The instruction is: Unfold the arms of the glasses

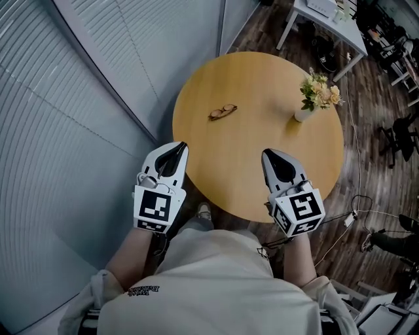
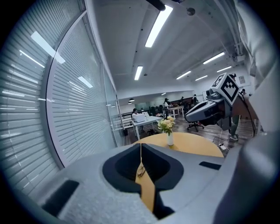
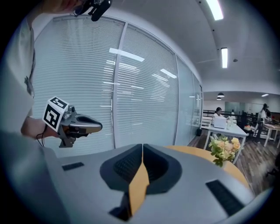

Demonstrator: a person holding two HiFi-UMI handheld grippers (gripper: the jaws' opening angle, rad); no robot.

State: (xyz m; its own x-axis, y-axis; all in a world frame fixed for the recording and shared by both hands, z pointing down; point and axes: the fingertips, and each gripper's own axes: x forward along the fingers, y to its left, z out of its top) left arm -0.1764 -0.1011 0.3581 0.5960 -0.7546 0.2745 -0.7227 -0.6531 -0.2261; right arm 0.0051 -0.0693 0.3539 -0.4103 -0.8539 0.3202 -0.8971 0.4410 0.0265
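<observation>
A pair of dark-framed glasses point(image 1: 222, 112) lies folded on the round wooden table point(image 1: 262, 85), left of its middle. My left gripper point(image 1: 181, 144) hovers at the table's near left edge, jaws shut and empty, well short of the glasses. In the left gripper view the glasses point(image 2: 141, 171) show small through the slit between the shut jaws. My right gripper point(image 1: 268, 153) is over the table's near edge, also shut with nothing in it. In the right gripper view the left gripper point(image 3: 100, 127) floats at the left, and the table point(image 3: 192, 151) lies ahead.
A white vase of flowers point(image 1: 317, 96) stands on the table's right side, also seen as the vase point(image 2: 168, 130) and the flowers point(image 3: 224, 148). A glass wall with blinds point(image 1: 78, 98) runs along the left. White desks point(image 1: 327, 19), chairs and floor cables point(image 1: 357, 209) lie beyond and right.
</observation>
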